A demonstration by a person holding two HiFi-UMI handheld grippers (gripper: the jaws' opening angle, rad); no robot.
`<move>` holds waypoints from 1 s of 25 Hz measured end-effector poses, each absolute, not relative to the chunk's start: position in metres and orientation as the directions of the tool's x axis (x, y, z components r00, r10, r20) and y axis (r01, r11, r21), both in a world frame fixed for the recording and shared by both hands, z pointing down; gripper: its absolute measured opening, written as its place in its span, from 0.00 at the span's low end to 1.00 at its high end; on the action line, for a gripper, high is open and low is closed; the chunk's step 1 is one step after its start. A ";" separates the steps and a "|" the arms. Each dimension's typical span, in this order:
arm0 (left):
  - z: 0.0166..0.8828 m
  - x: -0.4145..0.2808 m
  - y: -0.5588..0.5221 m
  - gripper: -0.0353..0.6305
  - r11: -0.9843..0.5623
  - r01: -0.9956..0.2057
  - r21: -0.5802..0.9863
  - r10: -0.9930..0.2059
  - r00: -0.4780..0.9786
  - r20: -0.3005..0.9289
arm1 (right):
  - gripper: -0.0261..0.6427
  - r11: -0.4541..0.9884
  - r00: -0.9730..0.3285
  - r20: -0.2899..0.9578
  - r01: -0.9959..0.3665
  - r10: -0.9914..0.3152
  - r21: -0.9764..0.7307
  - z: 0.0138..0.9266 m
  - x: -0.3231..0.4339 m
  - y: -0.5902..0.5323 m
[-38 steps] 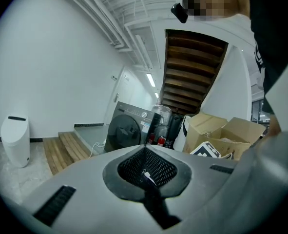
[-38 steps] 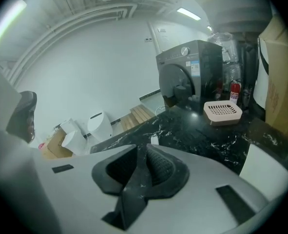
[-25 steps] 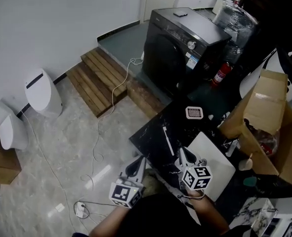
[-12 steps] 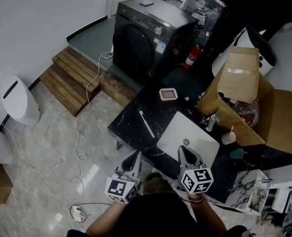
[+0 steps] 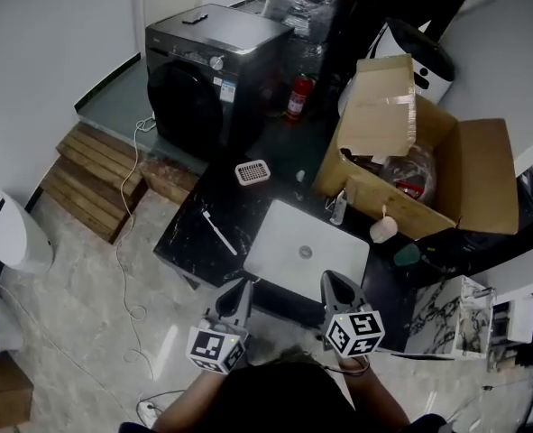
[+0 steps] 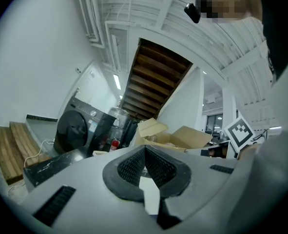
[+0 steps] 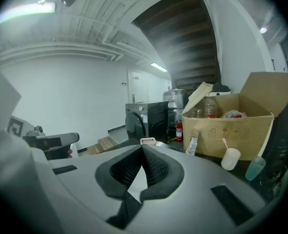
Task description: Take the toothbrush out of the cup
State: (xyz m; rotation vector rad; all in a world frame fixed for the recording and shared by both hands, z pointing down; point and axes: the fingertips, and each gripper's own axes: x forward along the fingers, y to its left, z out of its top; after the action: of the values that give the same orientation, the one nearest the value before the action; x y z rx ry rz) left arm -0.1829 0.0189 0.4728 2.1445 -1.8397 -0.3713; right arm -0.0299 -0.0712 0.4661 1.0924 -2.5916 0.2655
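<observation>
Hovering low near the person's body, the left hand-held gripper (image 5: pixel 241 291) and right hand-held gripper (image 5: pixel 336 289) both have jaws pressed together on nothing, well apart from the white cup (image 5: pixel 383 231) beside the cardboard box (image 5: pixel 469 179), where only a thin stem of the toothbrush (image 5: pixel 381 212) pokes out, the rest hidden inside.

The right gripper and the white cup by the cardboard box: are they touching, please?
Apart. The head view shows the right gripper at the near edge of the counter, with the white cup far off beside the cardboard box.
</observation>
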 end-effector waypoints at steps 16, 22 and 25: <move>0.479 0.066 -0.068 0.09 -0.279 -0.902 0.330 -0.941 0.325 0.092 | 0.06 0.493 -0.500 0.310 -0.864 -0.809 -0.106 0.482 0.255 -0.123; 0.481 0.139 -0.096 0.09 -0.266 -0.907 0.328 -0.940 0.319 0.119 | 0.06 0.515 -0.533 0.314 -0.845 -0.786 -0.144 0.498 0.329 -0.125; 0.479 0.167 -0.112 0.09 -0.261 -0.913 0.314 -0.941 0.313 0.127 | 0.06 0.530 -0.556 0.316 -0.830 -0.769 -0.171 0.504 0.350 -0.122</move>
State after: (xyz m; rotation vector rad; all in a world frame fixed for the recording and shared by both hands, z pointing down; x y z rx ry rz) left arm 0.1666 -0.1120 0.4791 2.2576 -1.6637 -0.1215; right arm 0.3501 -0.1221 0.5040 1.3593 -2.5664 0.4496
